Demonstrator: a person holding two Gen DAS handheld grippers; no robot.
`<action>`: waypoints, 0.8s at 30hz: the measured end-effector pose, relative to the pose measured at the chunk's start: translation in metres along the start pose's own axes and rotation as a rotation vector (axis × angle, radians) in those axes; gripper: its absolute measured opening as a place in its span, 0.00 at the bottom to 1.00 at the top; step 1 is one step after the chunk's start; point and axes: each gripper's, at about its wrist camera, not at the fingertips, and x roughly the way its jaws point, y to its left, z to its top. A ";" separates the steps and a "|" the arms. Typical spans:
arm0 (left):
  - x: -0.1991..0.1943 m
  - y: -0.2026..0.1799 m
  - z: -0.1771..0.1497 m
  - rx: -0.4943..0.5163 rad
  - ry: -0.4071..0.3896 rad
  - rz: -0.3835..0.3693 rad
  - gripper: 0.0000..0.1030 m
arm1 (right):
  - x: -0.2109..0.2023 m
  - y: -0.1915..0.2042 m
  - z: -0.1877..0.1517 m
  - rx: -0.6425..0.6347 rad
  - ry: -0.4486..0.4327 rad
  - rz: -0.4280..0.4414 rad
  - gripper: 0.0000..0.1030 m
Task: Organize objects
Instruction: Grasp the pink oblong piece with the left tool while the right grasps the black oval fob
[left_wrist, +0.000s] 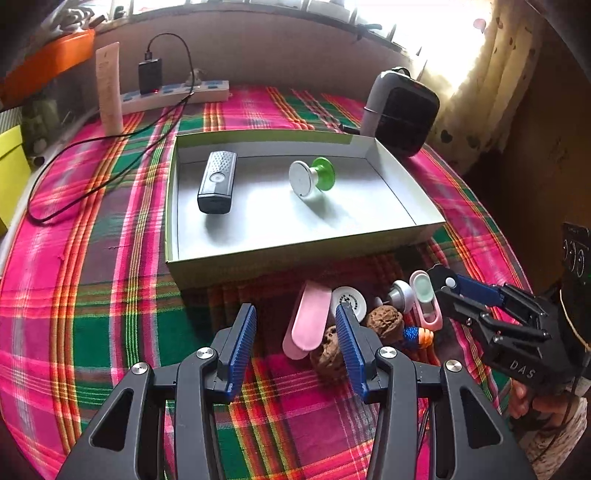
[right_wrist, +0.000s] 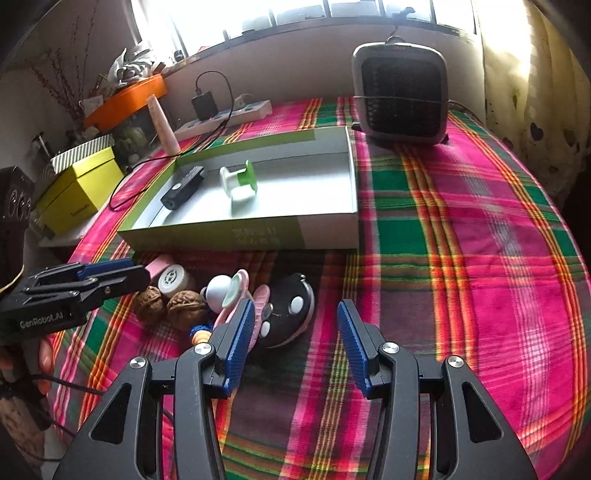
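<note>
A shallow white box (left_wrist: 173, 206) (right_wrist: 332, 232) on the plaid cloth holds a grey remote (left_wrist: 217, 182) (right_wrist: 183, 186) and a green-and-white spool (left_wrist: 312, 178) (right_wrist: 239, 181). In front of it lies a pile: a pink case (left_wrist: 310, 323), a white round cap (left_wrist: 351, 299) (right_wrist: 171, 279), two walnuts (left_wrist: 384, 319) (right_wrist: 184, 304), a pink clip (left_wrist: 426, 299), and a black round device (right_wrist: 288, 310). My left gripper (left_wrist: 295, 339) is open and empty just left of the pile. My right gripper (right_wrist: 295, 339) is open and empty, with the black device near its left finger.
A black fan heater (right_wrist: 400, 92) (left_wrist: 402, 110) stands behind the box on the right. A power strip with charger and cable (left_wrist: 173, 92) and a white tube (left_wrist: 109, 88) are at the back left. A yellow box (right_wrist: 77, 192) sits at the left edge.
</note>
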 end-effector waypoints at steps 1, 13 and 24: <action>0.002 0.000 0.001 0.002 0.005 0.002 0.42 | 0.001 0.001 0.000 -0.004 0.001 0.001 0.45; 0.009 0.003 0.005 -0.002 0.016 0.003 0.43 | 0.003 0.004 0.002 -0.020 -0.011 0.014 0.29; 0.009 0.017 0.005 -0.035 0.020 0.053 0.42 | 0.000 0.004 0.003 -0.026 -0.026 0.014 0.27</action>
